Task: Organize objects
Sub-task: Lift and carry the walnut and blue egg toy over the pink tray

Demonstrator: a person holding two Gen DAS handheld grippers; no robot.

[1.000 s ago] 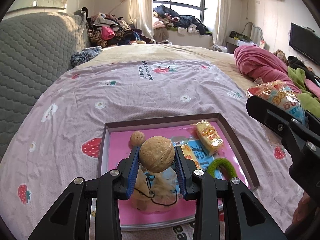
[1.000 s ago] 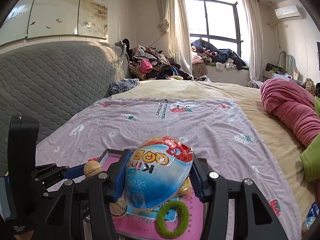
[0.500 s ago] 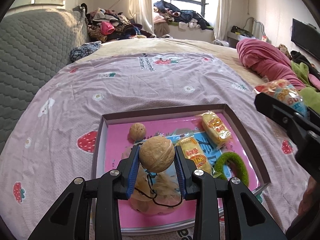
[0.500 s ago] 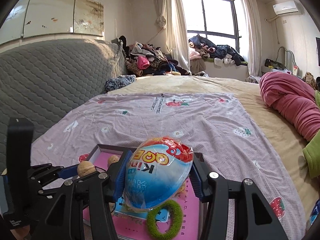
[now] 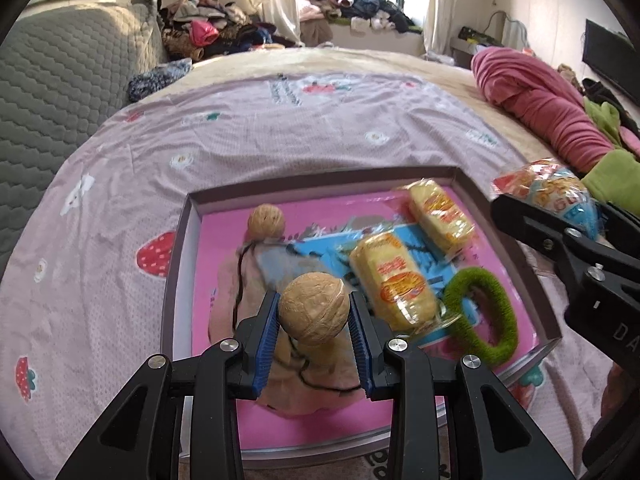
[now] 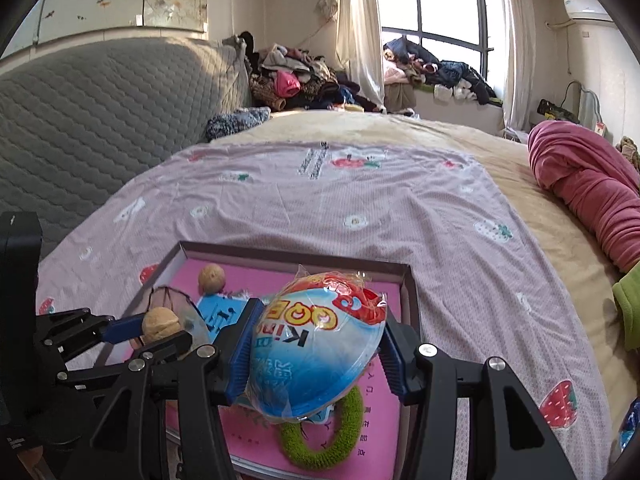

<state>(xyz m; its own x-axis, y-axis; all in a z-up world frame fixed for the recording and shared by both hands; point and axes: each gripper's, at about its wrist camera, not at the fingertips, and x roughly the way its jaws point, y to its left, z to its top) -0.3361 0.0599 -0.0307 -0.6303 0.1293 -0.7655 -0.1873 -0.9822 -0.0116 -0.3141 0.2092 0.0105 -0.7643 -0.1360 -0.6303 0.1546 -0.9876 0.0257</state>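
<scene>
1. A round tan walnut [image 5: 314,309] is being gripped between the blue pads of the left gripper [image 5: 314,320]; the jaws are clamped on its two sides, exactly as one second earlier.
2. A dome-shaped snack pack in blue, white and red plastic film [image 6: 316,344] is being held between the blue pads of the right gripper [image 6: 316,354]; this grip is likewise unchanged.
3. Both grippers are being lowered toward the shallow rectangular box with dark walls and a pink printed floor [image 5: 182,240]. The box is now filling more of each view than one second earlier, and its far wall is being seen higher in the right wrist view.
4. The gripped walnut is being carried above a beige cloth pouch with a black cord [image 5: 256,276] lying in the box.
5. A second walnut [image 5: 266,222], two yellow wrapped snack bars [image 5: 390,280] and a fuzzy green ring [image 5: 482,316] are being left in their earlier places inside the box, which is resting on the pink strawberry-print sheet [image 5: 280,120].
</scene>
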